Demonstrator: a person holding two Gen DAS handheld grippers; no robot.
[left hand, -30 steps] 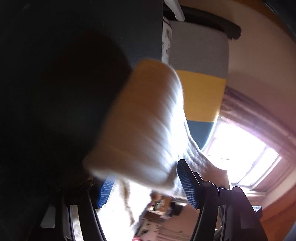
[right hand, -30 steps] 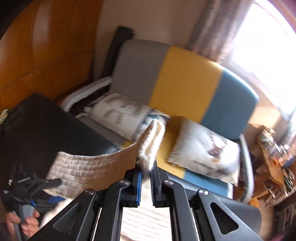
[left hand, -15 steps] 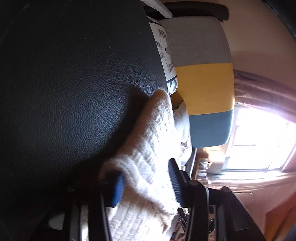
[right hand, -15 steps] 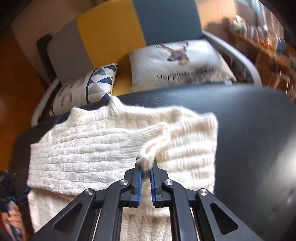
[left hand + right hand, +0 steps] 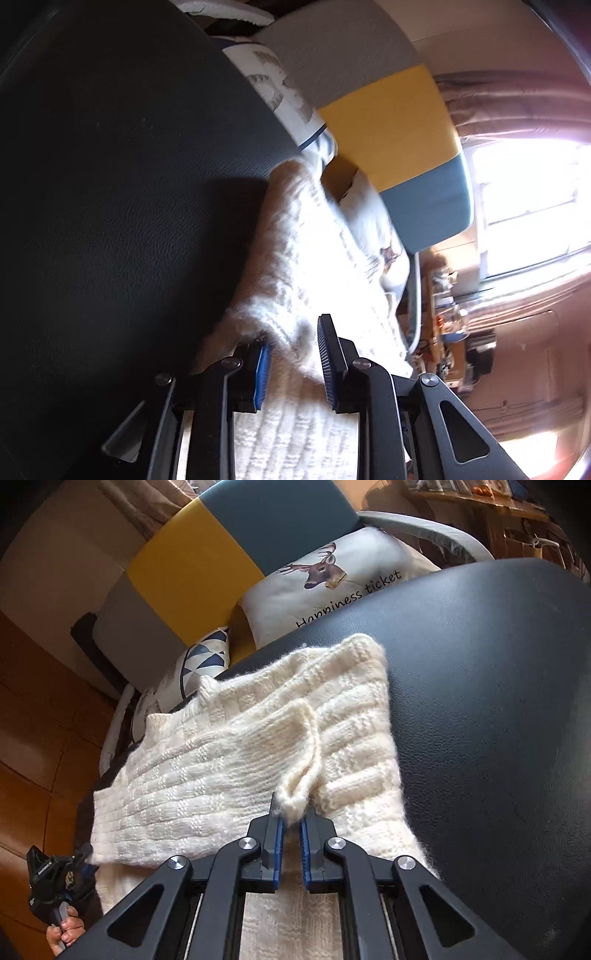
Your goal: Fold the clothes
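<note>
A cream knitted sweater [image 5: 221, 768] lies folded on a black padded surface [image 5: 480, 701]. My right gripper [image 5: 291, 830] is shut on the cuff of a sleeve [image 5: 295, 794] that lies across the sweater's top layer. In the left wrist view the sweater [image 5: 306, 258] runs away from me, and a thick fold of its edge sits between the blue pads of my left gripper [image 5: 293, 365]. Those jaws stand a little apart and press on the fold. The right wrist view also shows a hand [image 5: 61, 930] holding the left gripper at the sweater's left corner.
Behind the black surface stands a grey, yellow and blue sofa [image 5: 192, 554] with a deer cushion [image 5: 332, 576] and a triangle-pattern cushion [image 5: 203, 661]. A cluttered wooden shelf [image 5: 443, 314] and a bright window [image 5: 535, 203] are to the right. Bare black surface lies right of the sweater.
A second ago the sweater hung in the air between the grippers; now it lies folded on the black surface. The left jaws have narrowed onto the fold. The right gripper kept the cuff.
</note>
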